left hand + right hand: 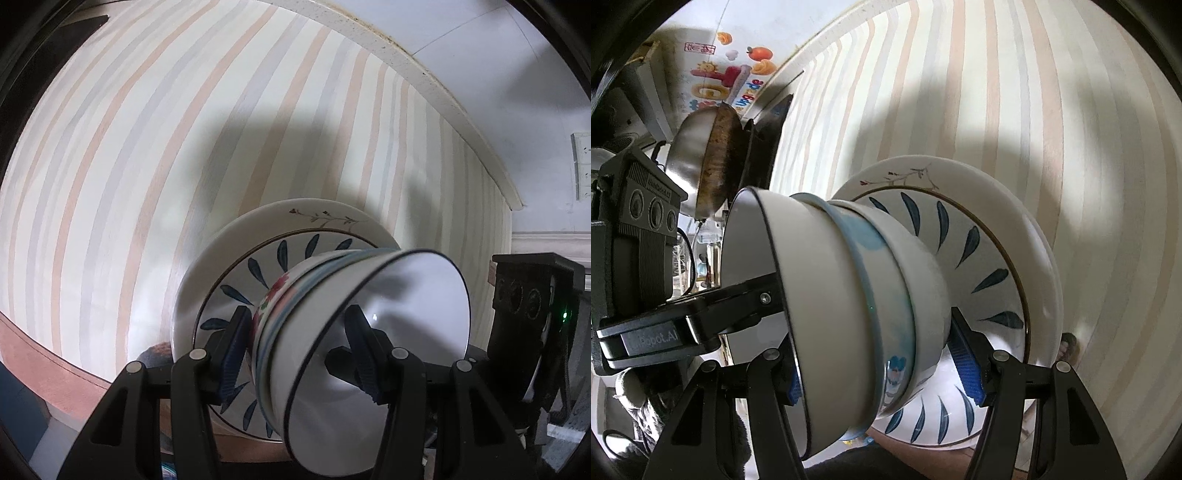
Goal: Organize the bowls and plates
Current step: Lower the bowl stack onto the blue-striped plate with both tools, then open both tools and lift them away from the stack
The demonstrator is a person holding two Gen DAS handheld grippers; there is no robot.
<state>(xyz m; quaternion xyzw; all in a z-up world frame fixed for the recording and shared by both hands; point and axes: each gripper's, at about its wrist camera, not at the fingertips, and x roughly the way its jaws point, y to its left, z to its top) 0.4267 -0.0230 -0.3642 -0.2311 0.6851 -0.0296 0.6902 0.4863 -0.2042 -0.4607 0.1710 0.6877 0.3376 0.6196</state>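
Observation:
A stack of nested bowls (332,332) stands on a blue-leaf plate (236,295), which lies on a larger white plate (258,225) with a twig drawing. My left gripper (301,354) is shut on the bowl stack, one finger outside at the base, one inside the top white bowl (406,314). My right gripper (882,369) grips the same stack (849,295) from the other side, one finger inside the top bowl, the other against the lowest bowl above the blue-leaf plate (982,254). The white plate (1015,206) lies beneath.
The plates rest on a striped tablecloth (147,147) with its far edge (424,74) near a white wall. A metal wok (705,155) and black stove (764,144) stand beyond the cloth. The other gripper's body (535,295) shows at the right of the left wrist view.

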